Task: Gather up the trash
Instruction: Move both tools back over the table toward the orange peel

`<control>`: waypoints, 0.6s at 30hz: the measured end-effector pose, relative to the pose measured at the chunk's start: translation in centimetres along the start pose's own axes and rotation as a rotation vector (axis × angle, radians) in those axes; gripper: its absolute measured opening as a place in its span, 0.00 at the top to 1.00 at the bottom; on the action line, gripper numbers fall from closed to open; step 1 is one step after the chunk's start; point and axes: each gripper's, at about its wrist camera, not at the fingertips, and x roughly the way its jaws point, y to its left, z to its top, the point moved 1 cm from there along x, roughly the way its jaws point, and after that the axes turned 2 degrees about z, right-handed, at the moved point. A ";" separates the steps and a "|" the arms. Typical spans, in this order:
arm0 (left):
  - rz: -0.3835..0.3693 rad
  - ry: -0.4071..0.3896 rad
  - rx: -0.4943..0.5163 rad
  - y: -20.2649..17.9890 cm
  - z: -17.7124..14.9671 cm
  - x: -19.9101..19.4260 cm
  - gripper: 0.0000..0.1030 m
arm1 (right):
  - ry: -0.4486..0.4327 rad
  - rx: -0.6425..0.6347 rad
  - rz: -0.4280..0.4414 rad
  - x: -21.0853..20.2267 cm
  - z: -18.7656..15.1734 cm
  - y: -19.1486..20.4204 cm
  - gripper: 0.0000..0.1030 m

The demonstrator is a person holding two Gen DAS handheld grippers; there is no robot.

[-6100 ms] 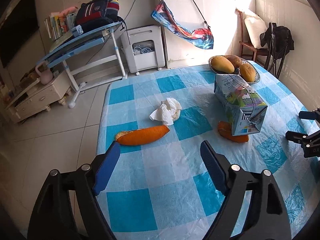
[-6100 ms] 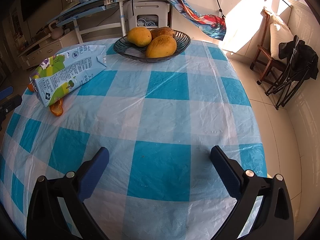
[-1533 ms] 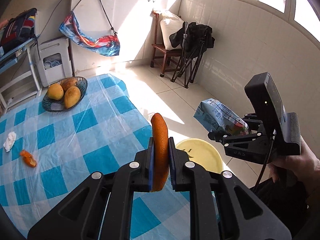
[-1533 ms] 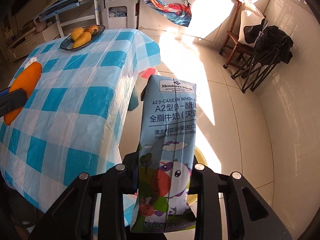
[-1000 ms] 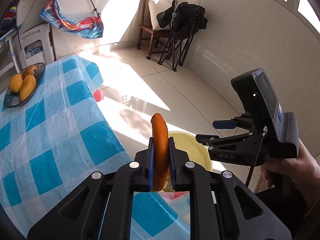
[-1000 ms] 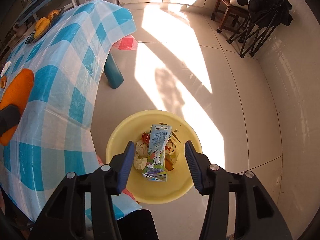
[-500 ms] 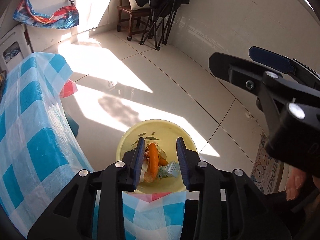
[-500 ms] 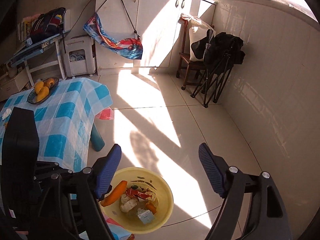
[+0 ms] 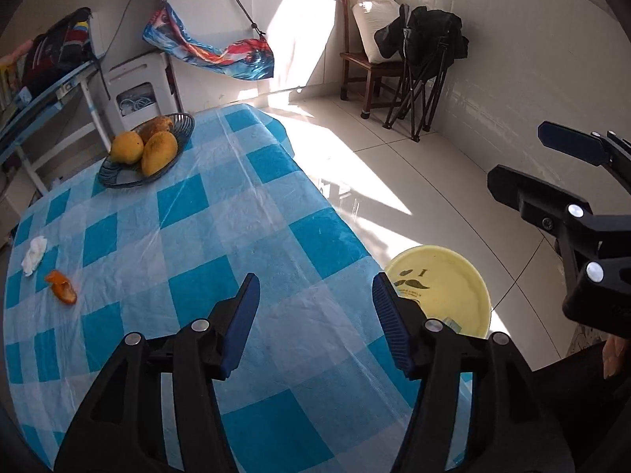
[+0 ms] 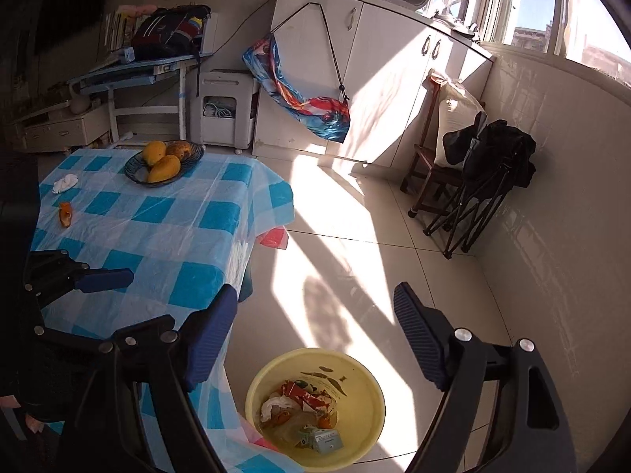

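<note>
A small orange peel point(image 9: 61, 293) point(image 10: 65, 214) and a crumpled white tissue point(image 9: 34, 255) point(image 10: 65, 183) lie on the far left of the blue checked table point(image 9: 252, 213). On the floor beside the table edge stands a yellow bin point(image 9: 434, 252) point(image 10: 364, 406). It holds a milk carton point(image 10: 321, 439), orange peel bits and other scraps. My left gripper point(image 9: 315, 323) point(image 10: 84, 270) hovers over the table's near right part, jaws opening, nothing between them. My right gripper point(image 10: 315, 339) point(image 9: 532, 161) hangs above the bin, jaws wide and still opening, also empty.
A dark wire basket point(image 9: 118, 181) with mangoes sits at the table's far end. A wooden chair point(image 10: 426, 173) and a folded black chair point(image 10: 473, 205) stand against the tiled wall. White cabinets point(image 10: 355, 79) and a desk point(image 10: 138, 71) line the back. Sunlit floor tiles lie between.
The right gripper dropped the milk carton into the bin, opened and rose. The left gripper released the long orange peel over the bin, opened, then swung back over the table.
</note>
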 end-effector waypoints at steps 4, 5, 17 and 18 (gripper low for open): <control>0.101 -0.024 -0.067 6.1 -2.4 -2.4 0.44 | 0.039 -0.076 0.110 0.7 -0.2 5.8 0.24; 0.122 -0.027 -0.076 7.4 -3.1 -2.8 0.44 | 0.046 -0.104 0.132 0.9 -0.3 7.2 0.24; 0.246 -0.051 -0.191 18.2 -9.3 -7.1 0.43 | 0.057 -0.295 0.251 1.0 -0.9 18.4 0.24; 0.251 -0.051 -0.205 19.1 -9.6 -7.3 0.43 | 0.051 -0.301 0.258 0.9 -0.8 18.9 0.24</control>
